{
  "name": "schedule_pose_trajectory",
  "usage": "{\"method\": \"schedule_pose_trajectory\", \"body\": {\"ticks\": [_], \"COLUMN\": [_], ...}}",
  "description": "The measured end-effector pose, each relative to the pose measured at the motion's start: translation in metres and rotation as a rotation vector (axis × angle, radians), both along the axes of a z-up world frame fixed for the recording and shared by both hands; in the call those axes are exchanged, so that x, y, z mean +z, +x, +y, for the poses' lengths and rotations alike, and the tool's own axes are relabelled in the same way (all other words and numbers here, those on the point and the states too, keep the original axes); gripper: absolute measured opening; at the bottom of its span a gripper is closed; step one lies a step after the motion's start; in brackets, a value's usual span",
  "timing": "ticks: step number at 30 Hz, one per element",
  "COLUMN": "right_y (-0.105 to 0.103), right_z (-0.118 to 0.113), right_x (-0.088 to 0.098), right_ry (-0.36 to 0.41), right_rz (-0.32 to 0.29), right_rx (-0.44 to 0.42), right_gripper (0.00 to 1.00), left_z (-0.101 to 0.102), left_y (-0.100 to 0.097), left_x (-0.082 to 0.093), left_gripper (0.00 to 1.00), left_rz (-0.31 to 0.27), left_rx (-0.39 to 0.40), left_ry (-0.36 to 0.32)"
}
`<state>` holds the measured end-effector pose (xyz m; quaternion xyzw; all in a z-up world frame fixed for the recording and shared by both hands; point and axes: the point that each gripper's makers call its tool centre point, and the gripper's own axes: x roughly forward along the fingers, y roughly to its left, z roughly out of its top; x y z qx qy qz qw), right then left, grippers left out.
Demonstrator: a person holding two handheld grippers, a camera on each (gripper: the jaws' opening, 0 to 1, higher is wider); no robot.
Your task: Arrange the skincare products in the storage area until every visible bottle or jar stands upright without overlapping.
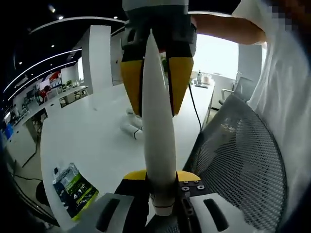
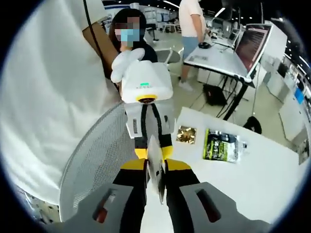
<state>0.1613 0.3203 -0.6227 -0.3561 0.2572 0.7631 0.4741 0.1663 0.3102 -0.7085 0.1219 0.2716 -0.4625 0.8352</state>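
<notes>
While both grippers pinch one long white tube [image 1: 158, 145] end to end, left gripper [image 1: 163, 194] clamped on its capped end and right gripper [image 2: 156, 177] on the flat crimped end, the step looks like a mid-air handover/reorient above the white table [image 1: 87, 141]. Next move prob. calls for one gripper to let go so the other can stand the tube cap-down by the white bottles [image 1: 133, 127] lying further along the table w/o overlap. Room: open tabletop around them; mesh chair back [image 1: 243, 160] crowds the near table edge, green packet [image 1: 75, 189] near the corner.
</notes>
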Motion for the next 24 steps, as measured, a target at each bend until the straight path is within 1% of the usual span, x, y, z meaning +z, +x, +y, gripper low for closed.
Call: {"method": "schedule_pose_trajectory", "body": {"ticks": [3,6,8,11,12,14,16,17,18,19,20,21,24], "right_y": [-0.001,-0.001,0.000,0.006,0.008,0.012,0.020,0.022,0.030,0.032,0.039,0.043,0.061], "right_z": [-0.003,-0.006,-0.006,-0.005,-0.005,-0.005,-0.006,-0.007,-0.011,-0.013,-0.016,-0.018,-0.026], "right_x": [0.000,-0.001,-0.003,-0.005,-0.005,-0.006,-0.007,-0.007,-0.008,-0.009,-0.009,-0.010,-0.013], "right_ry": [-0.009,-0.018,-0.020,-0.035,-0.040,-0.044,-0.052,-0.055,-0.081,-0.089,-0.102,-0.110,-0.141], "right_rz": [-0.013,-0.029,-0.052,-0.059,-0.062,-0.072,-0.088,-0.092,-0.110,-0.114,-0.129,-0.138,-0.168], "right_rx": [0.001,0.004,0.009,-0.013,-0.020,-0.028,-0.037,-0.037,-0.039,-0.037,-0.034,-0.034,-0.030], "right_gripper": [0.08,0.06,0.06,0.06,0.06,0.05,0.05,0.05,0.05,0.05,0.05,0.05,0.06], "left_z": [-0.003,-0.005,-0.004,-0.001,0.000,0.002,0.013,0.020,0.025,0.028,0.026,0.023,0.024], "left_y": [0.000,0.001,0.004,0.009,0.011,0.015,0.020,0.017,0.016,0.014,0.014,0.014,0.015], "left_x": [-0.002,-0.005,-0.007,-0.008,-0.010,-0.013,-0.020,-0.030,-0.035,-0.041,-0.041,-0.039,-0.036], "left_gripper": [0.19,0.21,0.21,0.22,0.22,0.22,0.22,0.21,0.19,0.18,0.18,0.19,0.19], "left_rz": [0.002,-0.024,-0.030,-0.046,-0.026,-0.018,-0.010,0.010,0.022,0.028,0.030,0.023,0.011], "left_rx": [-0.012,-0.022,-0.006,0.014,0.045,0.065,0.118,0.107,0.113,0.098,0.095,0.092,0.093], "left_ry": [-0.002,0.019,0.034,0.049,0.045,0.051,0.114,0.188,0.232,0.278,0.275,0.256,0.252]}}
